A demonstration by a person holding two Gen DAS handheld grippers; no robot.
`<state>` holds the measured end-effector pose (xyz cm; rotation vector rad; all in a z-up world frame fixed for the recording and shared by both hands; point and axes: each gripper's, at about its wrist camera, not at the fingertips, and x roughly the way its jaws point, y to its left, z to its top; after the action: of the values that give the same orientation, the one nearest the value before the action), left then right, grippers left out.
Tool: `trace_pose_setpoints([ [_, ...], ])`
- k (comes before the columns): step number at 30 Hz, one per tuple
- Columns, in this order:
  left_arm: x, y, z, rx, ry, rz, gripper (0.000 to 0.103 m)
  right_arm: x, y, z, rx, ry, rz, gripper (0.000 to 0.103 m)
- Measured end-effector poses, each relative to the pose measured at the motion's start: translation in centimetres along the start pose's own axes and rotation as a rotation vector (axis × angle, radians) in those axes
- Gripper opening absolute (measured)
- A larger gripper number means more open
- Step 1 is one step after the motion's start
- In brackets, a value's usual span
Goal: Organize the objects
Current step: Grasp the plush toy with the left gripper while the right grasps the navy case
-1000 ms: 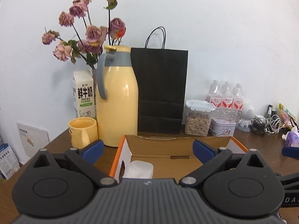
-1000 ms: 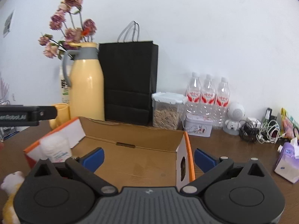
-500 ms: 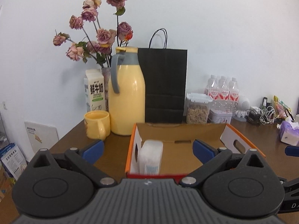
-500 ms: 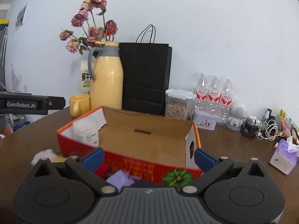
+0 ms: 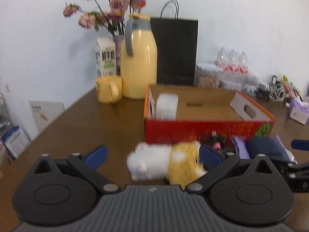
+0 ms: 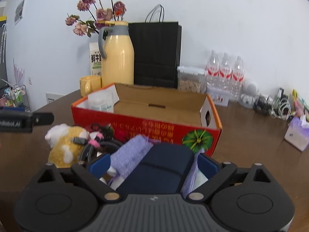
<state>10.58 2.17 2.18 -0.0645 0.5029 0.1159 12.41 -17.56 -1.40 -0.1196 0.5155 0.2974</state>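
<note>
Bottles (image 6: 225, 68) number three, flasks (image 6: 117, 53) one, mugs (image 6: 90, 84) one.

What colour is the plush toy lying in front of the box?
White and yellow plush toy; clearest in the left wrist view.

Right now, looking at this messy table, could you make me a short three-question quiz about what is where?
1. True or false: the red cardboard box is completely empty.
2. Which item lies between the right gripper fingers? A) yellow mug B) dark navy folded pouch C) black paper bag
3. Fill in: the fluffy white and yellow plush toy lies on the table, ______ the box.

Key
1. False: a white plastic container stands in its left end.
2. B; the jaws are closing around it.
3. Outside, in front of its red wall, partly between the open left gripper fingers.
</note>
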Motion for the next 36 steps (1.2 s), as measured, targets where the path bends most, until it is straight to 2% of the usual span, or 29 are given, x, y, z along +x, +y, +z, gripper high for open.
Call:
trace_pose_setpoints([
  [1,0.3,0.0,-0.4,-0.005,0.017,-0.008,0.103,0.2,0.1,-0.2,0.004,0.007,0.001,0.091],
  [5,1.2,-0.7,-1.4,-0.017,0.066,-0.037,0.103,0.8,0.0,-0.6,0.044,0.017,0.005,0.076],
  [6,1.4,-0.9,-1.6,-0.017,0.071,-0.045,0.103,0.9,-0.1,-0.6,0.059,0.017,0.004,0.075],
  [9,2.2,-1.5,-1.9,-0.030,0.088,-0.038,0.103,1.4,-0.1,-0.7,0.074,0.023,-0.010,0.075],
  [13,3.2,-1.3,-2.2,-0.102,0.094,-0.026,0.103,2.1,-0.1,-0.7,0.078,0.033,-0.033,0.075],
  [23,3.4,-1.9,-2.3,-0.099,0.073,-0.019,0.100,3.8,-0.2,-1.2,0.081,0.078,-0.067,0.075],
  [32,3.9,-1.9,-2.4,-0.128,0.095,-0.015,0.101,4.6,-0.9,-1.7,0.138,0.102,-0.048,0.078],
  [34,3.8,-1.8,-2.5,-0.128,0.094,-0.019,0.097,4.7,-1.4,-1.8,0.168,0.104,-0.032,0.078],
  [35,3.7,-1.7,-2.5,-0.133,0.091,-0.031,0.088,4.7,-1.6,-1.9,0.184,0.102,-0.024,0.078],
  [36,3.6,-1.7,-2.5,-0.136,0.090,-0.045,0.083,4.6,-1.8,-2.0,0.198,0.101,-0.016,0.078],
])
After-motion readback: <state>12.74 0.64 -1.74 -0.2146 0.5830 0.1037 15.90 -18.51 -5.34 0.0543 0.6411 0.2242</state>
